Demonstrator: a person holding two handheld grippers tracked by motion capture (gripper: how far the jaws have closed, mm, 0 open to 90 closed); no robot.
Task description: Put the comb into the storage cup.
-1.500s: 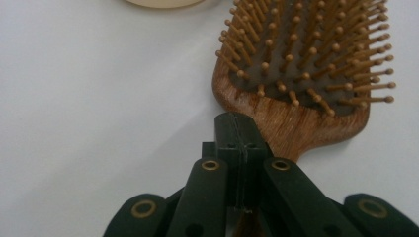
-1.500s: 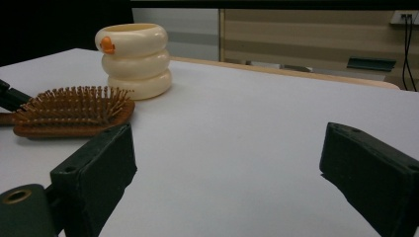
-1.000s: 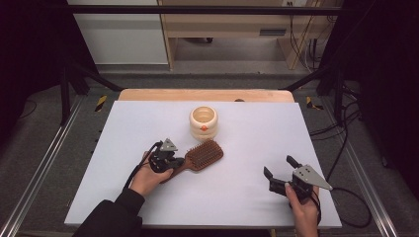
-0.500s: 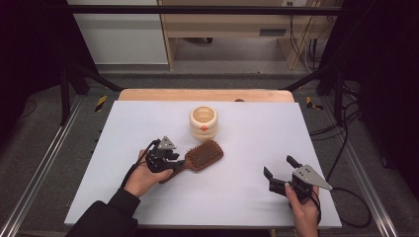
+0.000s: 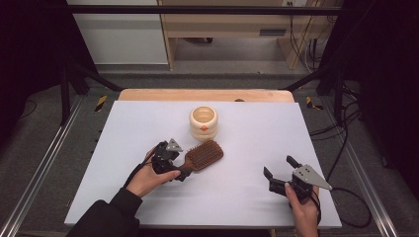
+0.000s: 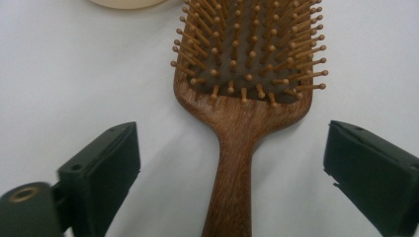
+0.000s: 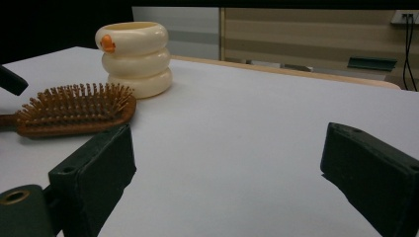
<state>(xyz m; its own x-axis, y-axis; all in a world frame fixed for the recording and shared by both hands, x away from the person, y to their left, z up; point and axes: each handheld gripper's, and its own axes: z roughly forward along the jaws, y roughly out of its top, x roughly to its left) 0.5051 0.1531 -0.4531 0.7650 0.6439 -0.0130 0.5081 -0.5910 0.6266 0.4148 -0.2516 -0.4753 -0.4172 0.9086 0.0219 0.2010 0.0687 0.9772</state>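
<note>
A brown wooden paddle hairbrush lies bristles up near the middle of the white table. My left gripper is open, its jaws standing on either side of the brush handle without touching it. In the left gripper view the bristle head lies just ahead of the left gripper. My right gripper is held low over the table's front right, open with nothing between its jaws. From the right gripper the hairbrush lies off to the left.
A cream ringed cup with an orange spot stands upright just behind the brush, also seen as the cup in the right gripper view. A wooden strip edges the table's far side. Cables trail on the floor at the right.
The left hand has crept slightly forward along the brush handle. The brush, the cup and the right gripper stay where they were.
</note>
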